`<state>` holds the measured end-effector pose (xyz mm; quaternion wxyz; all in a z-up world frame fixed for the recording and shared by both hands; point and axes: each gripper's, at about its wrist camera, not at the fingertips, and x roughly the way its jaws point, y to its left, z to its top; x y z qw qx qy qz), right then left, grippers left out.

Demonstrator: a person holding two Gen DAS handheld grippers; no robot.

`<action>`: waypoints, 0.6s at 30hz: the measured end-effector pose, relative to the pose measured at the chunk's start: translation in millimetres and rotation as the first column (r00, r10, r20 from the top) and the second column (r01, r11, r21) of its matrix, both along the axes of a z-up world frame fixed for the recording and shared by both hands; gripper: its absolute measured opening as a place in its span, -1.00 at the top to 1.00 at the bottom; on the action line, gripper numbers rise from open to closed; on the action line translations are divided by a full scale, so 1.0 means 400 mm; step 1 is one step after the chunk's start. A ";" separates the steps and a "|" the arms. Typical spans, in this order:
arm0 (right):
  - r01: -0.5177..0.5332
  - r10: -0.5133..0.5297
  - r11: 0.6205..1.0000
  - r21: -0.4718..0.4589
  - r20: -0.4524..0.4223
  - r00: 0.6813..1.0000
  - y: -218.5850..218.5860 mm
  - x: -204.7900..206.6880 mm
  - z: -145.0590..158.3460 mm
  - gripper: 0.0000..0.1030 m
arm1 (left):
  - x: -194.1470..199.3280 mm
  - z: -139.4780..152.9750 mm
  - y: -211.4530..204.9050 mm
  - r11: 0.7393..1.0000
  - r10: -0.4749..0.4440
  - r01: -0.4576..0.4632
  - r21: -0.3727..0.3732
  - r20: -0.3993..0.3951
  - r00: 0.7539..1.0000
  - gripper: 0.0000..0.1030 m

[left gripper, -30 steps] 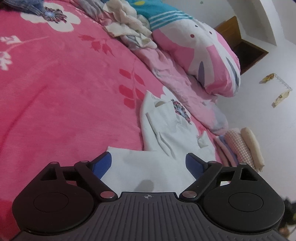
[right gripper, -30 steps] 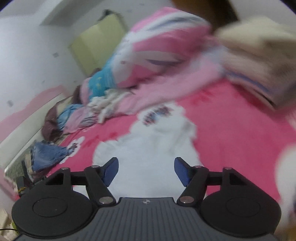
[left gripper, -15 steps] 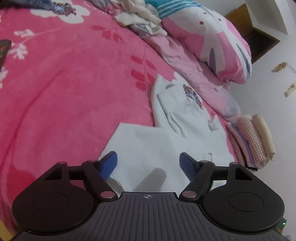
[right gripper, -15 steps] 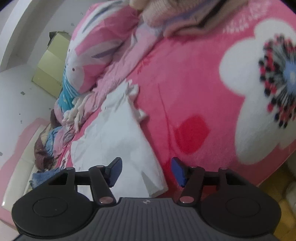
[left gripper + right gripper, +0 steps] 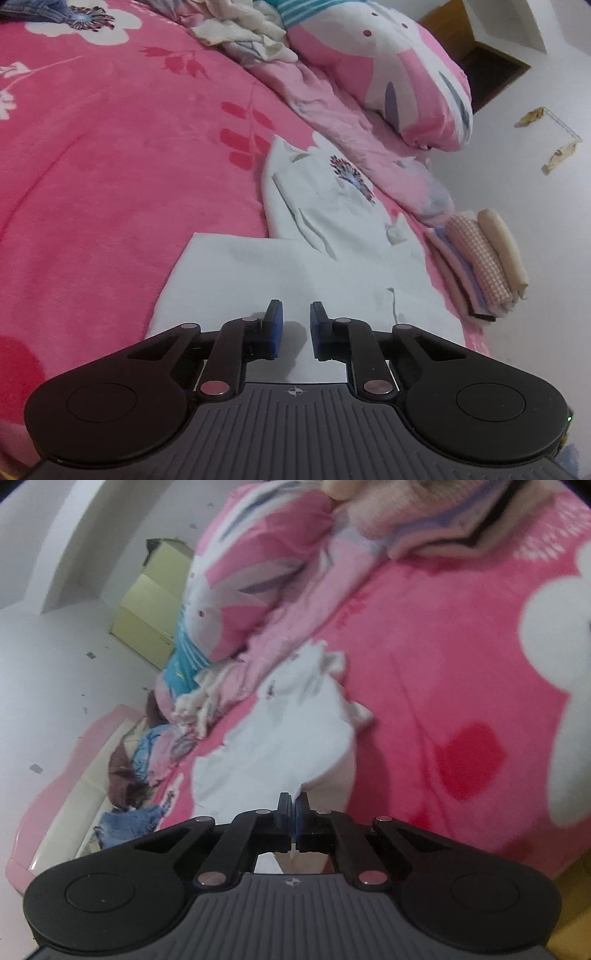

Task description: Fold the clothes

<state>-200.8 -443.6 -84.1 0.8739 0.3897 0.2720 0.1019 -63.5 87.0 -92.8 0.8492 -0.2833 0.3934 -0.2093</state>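
In the left wrist view we see, from left to right, the pink flowered blanket (image 5: pixel 110 166) covering the bed, then the white garment (image 5: pixel 332 229) lying flat on it, and at the right edge of the bed a stack of folded clothes (image 5: pixel 484 262); a pink and white pillow (image 5: pixel 391 74) lies beyond the garment. The left hand-held gripper (image 5: pixel 295 325) sits over the near hem of the white garment, its jaws narrow and closing with the cloth between them, though we cannot tell whether the pads press on it. In the right wrist view we see the white garment (image 5: pixel 280 746) stretching away at centre, with the pink flowered blanket (image 5: pixel 443 664) to its right. The right hand-held gripper (image 5: pixel 294 814) has its jaws closed tight on the near edge of the white garment.
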 end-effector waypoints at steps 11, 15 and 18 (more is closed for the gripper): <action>0.041 -0.040 0.999 0.029 -0.026 0.999 -0.020 -0.001 -0.014 0.97 | -0.006 0.016 0.126 0.988 0.147 -0.148 -0.039 -0.012 0.989 -0.57; 0.051 -0.049 0.998 0.047 -0.046 0.998 -0.022 0.006 -0.040 0.96 | 0.024 -0.021 0.106 0.995 0.094 -0.096 -0.018 -0.088 0.992 -0.57; 0.053 -0.050 0.997 0.054 -0.059 0.997 -0.018 0.010 -0.056 0.96 | 0.022 -0.032 0.077 0.997 0.077 -0.075 0.026 -0.068 0.995 -0.42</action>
